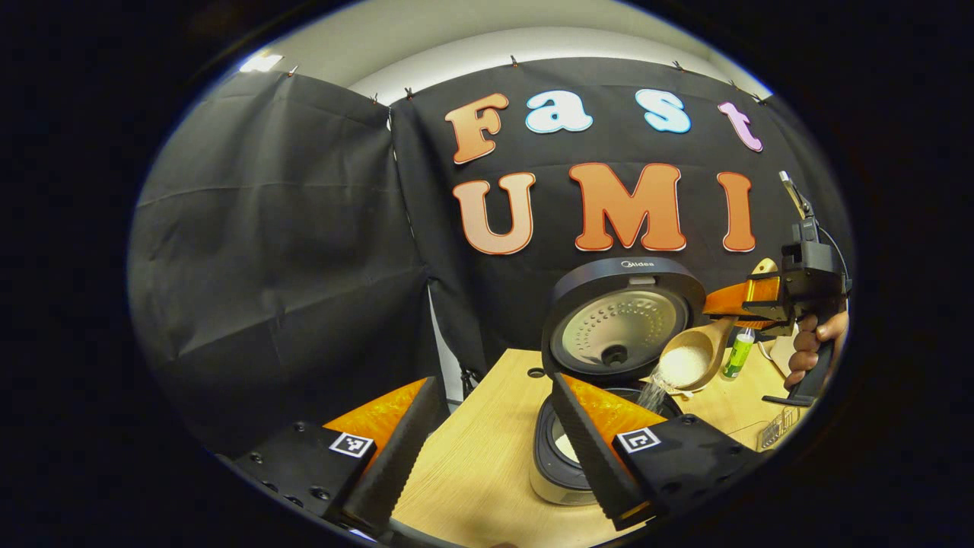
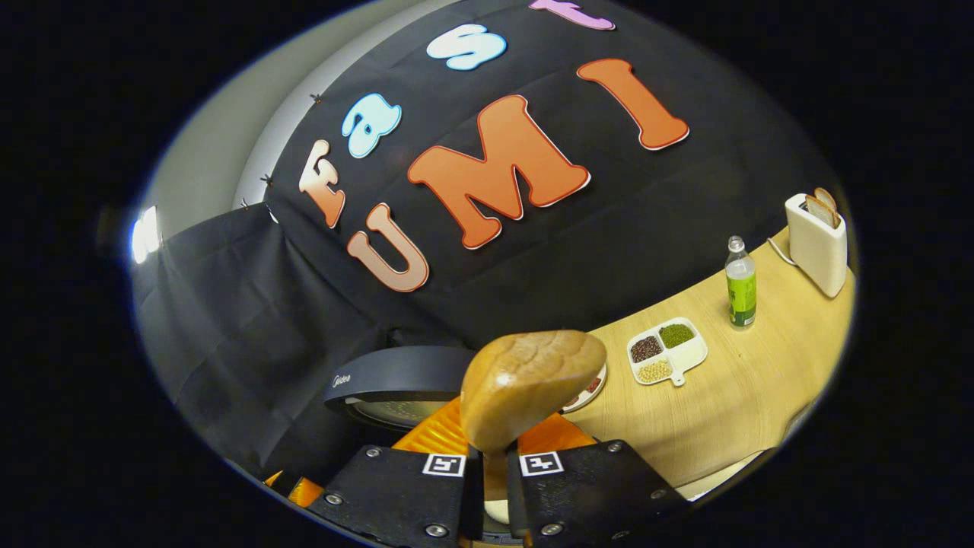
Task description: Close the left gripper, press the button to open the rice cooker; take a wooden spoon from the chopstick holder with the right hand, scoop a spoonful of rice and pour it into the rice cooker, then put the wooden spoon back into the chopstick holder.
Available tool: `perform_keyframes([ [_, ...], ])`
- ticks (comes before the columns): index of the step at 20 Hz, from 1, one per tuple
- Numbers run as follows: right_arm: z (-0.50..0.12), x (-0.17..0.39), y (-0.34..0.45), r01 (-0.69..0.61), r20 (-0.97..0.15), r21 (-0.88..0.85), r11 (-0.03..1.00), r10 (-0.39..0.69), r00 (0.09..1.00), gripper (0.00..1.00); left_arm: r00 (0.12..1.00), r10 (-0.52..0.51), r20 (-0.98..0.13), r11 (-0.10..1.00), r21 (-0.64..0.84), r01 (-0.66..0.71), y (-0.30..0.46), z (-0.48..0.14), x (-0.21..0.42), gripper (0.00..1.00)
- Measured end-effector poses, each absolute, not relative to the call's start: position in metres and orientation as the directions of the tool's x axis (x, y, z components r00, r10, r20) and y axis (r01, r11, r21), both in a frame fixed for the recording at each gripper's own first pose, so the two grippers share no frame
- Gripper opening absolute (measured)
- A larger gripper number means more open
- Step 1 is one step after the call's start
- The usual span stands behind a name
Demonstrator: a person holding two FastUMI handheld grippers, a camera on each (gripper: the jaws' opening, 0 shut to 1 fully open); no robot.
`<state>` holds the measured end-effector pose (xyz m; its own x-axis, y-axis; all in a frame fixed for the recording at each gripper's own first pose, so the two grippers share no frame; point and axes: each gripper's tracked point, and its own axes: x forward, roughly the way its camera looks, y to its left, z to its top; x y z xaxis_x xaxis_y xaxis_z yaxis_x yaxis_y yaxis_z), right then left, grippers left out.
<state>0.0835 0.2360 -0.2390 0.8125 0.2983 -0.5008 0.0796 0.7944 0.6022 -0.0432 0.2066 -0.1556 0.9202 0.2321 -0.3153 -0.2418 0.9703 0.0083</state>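
Left gripper view: cooker lid up, button done | my left tongs gape, empty | right tongs clamp spoon, tipped, rice falling into pot | left: return spoon to holder | worktop

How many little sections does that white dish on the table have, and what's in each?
4 sections in the white dish: dark reddish beans at the left, green beans at the back, pale yellowish beans at the front, and one on the right that looks empty.
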Motion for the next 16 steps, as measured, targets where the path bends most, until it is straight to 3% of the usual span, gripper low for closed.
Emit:
perform_keyframes([
  [2, -0.24, 0.084, 0.235, 0.085, -0.505, 0.578, 0.811, 0.274, 0.819, 0.12, 0.92, 0.227, -0.319, 0.971, 0.008, -0.237, 0.208, -0.157, -0.043, 0.93],
  [3, -0.242, 0.084, 0.235, 0.089, -0.511, 0.566, 0.82, 0.263, 0.818, 0.12, 0.92, 0.224, -0.323, 0.972, 0.007, -0.234, 0.209, -0.159, -0.043, 1.0],
  [5, -0.246, 0.08, 0.235, 0.097, -0.52, 0.551, 0.829, 0.25, 0.817, 0.12, 0.918, 0.22, -0.329, 0.973, 0.004, -0.231, 0.211, -0.161, -0.042, 0.93],
  [13, -0.258, 0.071, 0.247, 0.138, -0.548, 0.518, 0.844, 0.203, 0.811, 0.12, 0.918, 0.181, -0.354, 0.98, -0.016, -0.199, 0.217, -0.174, -0.038, 0.93],
  [14, -0.258, 0.07, 0.25, 0.131, -0.548, 0.51, 0.85, 0.203, 0.812, 0.12, 0.918, 0.176, -0.356, 0.981, -0.017, -0.194, 0.219, -0.175, -0.037, 1.0],
  [15, -0.257, 0.069, 0.254, 0.121, -0.545, 0.501, 0.857, 0.204, 0.813, 0.12, 0.919, 0.172, -0.356, 0.982, -0.018, -0.19, 0.22, -0.176, -0.036, 0.93],
  [16, -0.256, 0.068, 0.257, 0.11, -0.542, 0.491, 0.864, 0.204, 0.815, 0.12, 0.92, 0.166, -0.356, 0.982, -0.02, -0.186, 0.221, -0.177, -0.034, 1.0],
])
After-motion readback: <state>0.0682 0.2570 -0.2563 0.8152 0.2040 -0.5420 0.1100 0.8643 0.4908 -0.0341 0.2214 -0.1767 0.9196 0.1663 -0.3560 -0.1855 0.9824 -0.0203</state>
